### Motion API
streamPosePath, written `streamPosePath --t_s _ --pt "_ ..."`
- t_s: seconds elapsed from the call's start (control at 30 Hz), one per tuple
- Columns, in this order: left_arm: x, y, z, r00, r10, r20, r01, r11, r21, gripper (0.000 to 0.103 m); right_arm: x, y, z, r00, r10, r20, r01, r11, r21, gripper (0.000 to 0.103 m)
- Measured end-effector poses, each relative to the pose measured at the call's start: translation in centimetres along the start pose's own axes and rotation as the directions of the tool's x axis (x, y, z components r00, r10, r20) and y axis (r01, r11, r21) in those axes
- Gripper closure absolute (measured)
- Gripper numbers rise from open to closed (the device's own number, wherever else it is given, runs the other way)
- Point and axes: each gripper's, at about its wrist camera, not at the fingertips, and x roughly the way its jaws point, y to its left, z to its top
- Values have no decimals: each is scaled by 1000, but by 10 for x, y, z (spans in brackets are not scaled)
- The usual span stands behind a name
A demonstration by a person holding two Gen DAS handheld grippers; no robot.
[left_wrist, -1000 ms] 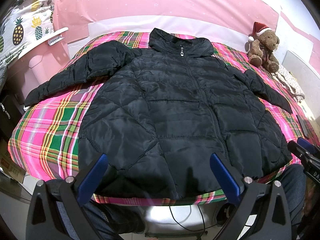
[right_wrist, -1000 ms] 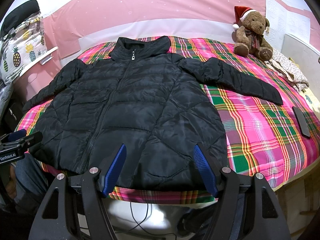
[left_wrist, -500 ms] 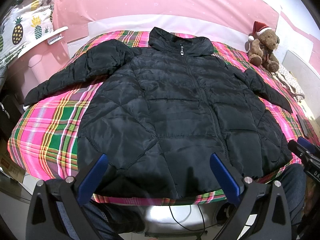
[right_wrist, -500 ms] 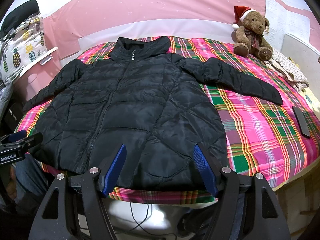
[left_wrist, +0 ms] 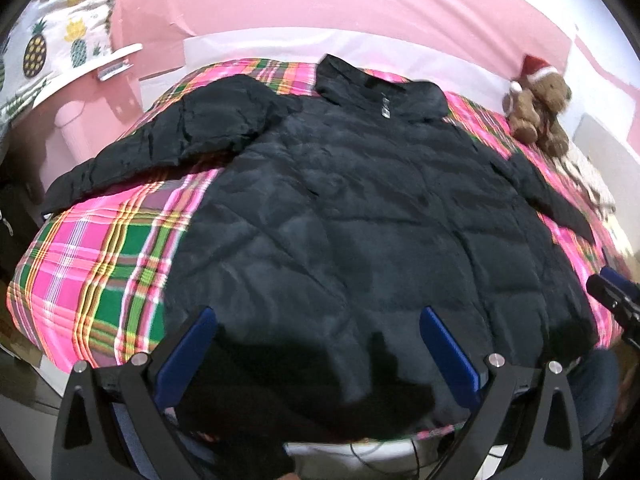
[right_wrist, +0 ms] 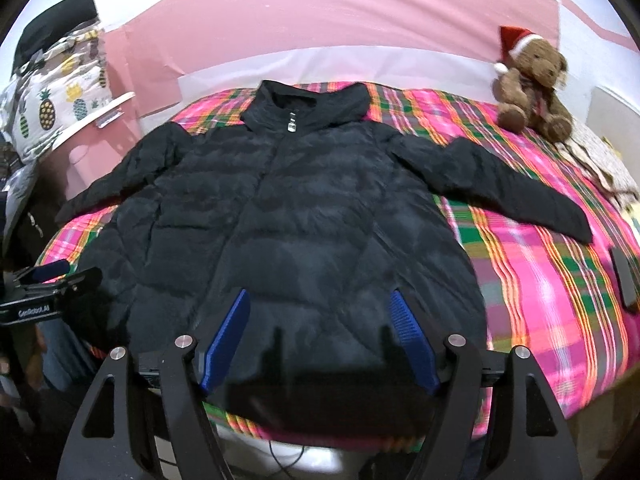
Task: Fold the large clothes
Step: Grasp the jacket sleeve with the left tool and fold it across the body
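Observation:
A large black quilted jacket lies flat, zipped, front up on a pink plaid bed, collar far, both sleeves spread out. It also shows in the right wrist view. My left gripper is open and empty just above the jacket's near hem, left of centre. My right gripper is open and empty above the hem, toward the right half. Each gripper shows at the edge of the other's view.
A teddy bear with a red hat sits at the bed's far right corner. A dark phone lies on the bed at the right edge. A pineapple-print cloth and a pink cabinet stand at the left.
Both grippers have moved forward and down toward the jacket's near hem. The jacket has not moved. Both stay open.

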Motion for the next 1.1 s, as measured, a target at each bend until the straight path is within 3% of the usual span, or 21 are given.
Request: streamPosePath --t_s 0.33,0.57,0.67,0.97,1.1 --pt "30 89 46 997 63 51 -54 987 -151 0 56 47 54 995 104 5 -103 988 -115 30" --pt "57 161 73 986 158 53 -135 946 -296 0 98 72 81 990 137 -36 -142 974 -179 30" --pt "71 192 79 990 130 47 -105 928 -358 0 116 78 87 989 134 -59 -143 969 -201 30" --pt "119 264 88 986 168 7 -144 862 -487 1 152 81 97 989 119 -91 -137 966 -219 30" --pt "131 279 95 982 181 48 -132 852 -507 2 164 72 99 989 109 -103 -128 971 -203 30"
